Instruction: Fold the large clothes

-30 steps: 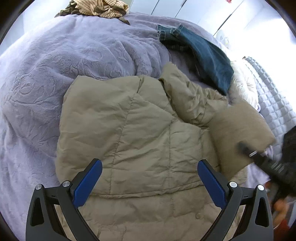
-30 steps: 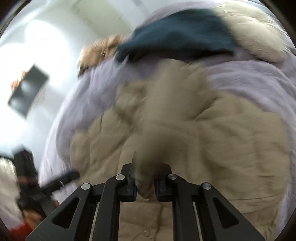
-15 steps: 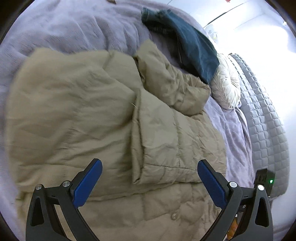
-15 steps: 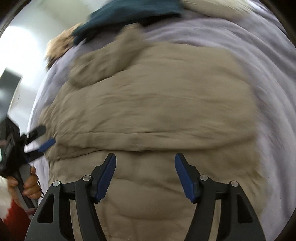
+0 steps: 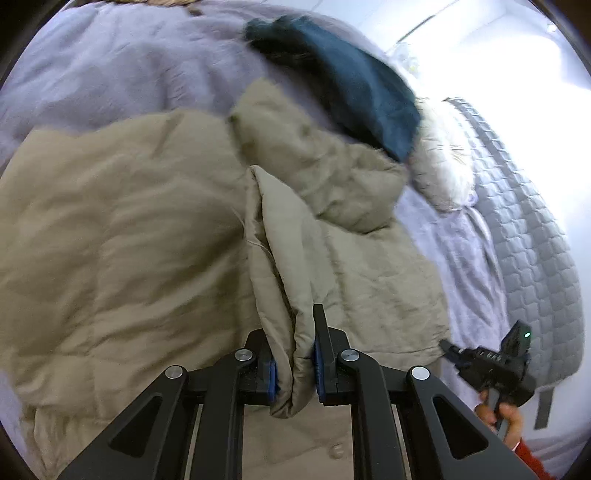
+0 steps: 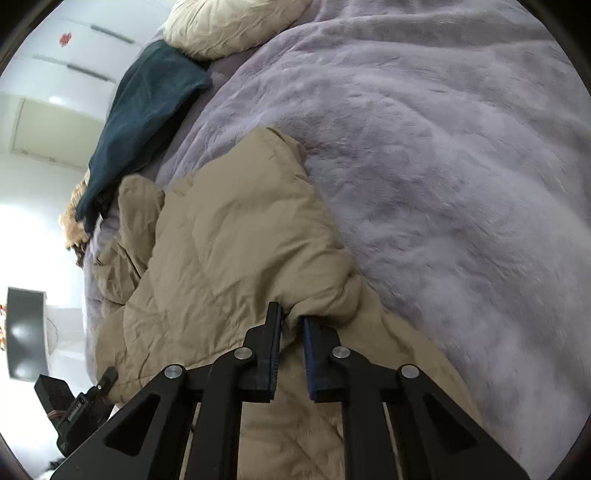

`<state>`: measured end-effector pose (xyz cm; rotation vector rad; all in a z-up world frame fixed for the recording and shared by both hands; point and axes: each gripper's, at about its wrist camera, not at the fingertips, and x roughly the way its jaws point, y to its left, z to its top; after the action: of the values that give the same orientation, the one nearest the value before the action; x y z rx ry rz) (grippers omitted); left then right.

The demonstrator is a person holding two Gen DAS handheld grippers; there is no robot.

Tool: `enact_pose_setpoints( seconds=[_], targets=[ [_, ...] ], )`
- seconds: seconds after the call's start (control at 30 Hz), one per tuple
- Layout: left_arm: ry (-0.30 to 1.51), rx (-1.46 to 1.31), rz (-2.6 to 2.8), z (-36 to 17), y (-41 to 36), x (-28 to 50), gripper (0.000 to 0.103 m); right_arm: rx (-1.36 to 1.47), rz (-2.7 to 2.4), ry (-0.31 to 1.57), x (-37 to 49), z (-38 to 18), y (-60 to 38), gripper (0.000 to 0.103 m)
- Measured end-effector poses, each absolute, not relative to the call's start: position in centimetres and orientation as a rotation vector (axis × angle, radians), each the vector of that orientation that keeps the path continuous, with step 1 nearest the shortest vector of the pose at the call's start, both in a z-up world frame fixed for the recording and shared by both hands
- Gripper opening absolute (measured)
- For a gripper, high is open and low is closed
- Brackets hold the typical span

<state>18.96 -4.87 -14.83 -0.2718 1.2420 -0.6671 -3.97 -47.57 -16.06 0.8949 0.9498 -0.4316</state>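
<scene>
I see the tan puffer jacket (image 5: 122, 236) spread on the bed (image 5: 110, 74), long axis running near to far, hood end far. Left gripper (image 5: 294, 354) fingers have just closed and clamp a folded sleeve edge near the jacket's middle. Right gripper (image 6: 291, 350) fingers have just been closing and pinch a jacket fold at its right edge. Dark jeans (image 5: 354, 96) and cream pillow (image 6: 229, 26) lie far.

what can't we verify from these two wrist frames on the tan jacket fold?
- Left wrist: jacket hem, cut off by the left gripper and frame edge.
- Left wrist: dark blue garment, motion-blurred; type unclear.
- Right wrist: how much fabric the right gripper pinches, hidden by a fold.
- Right wrist: left gripper, only partly visible at the edge.
</scene>
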Motion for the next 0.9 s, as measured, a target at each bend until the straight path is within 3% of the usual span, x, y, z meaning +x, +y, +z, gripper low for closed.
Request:
enact_pose_setpoints(
  seconds=[0.2, 0.47, 0.67, 0.9],
  targets=[
    [1.318, -0.252, -0.591, -18.8, -3.4, 18.7, 0.016, 0.864, -0.449, 1.015, -2.3, -19.5, -46.6, 0.013],
    [1.280, -0.177, -0.527, -14.4, -1.0, 17.8, 0.016, 0.727, -0.457, 1.025, -4.1, -15.9, -45.9, 0.013],
    [1.207, -0.147, -0.586, -11.0, -2.3, 18.6, 0.016, 0.651, -0.502, 0.924, -5.2, -12.4, -46.1, 0.013],
    [1.180, 0.017, -0.584, -13.4, -7.8, 19.6, 0.016, 0.581, -0.400, 0.946, -0.6, -11.5, -46.2, 0.013]
  ],
)
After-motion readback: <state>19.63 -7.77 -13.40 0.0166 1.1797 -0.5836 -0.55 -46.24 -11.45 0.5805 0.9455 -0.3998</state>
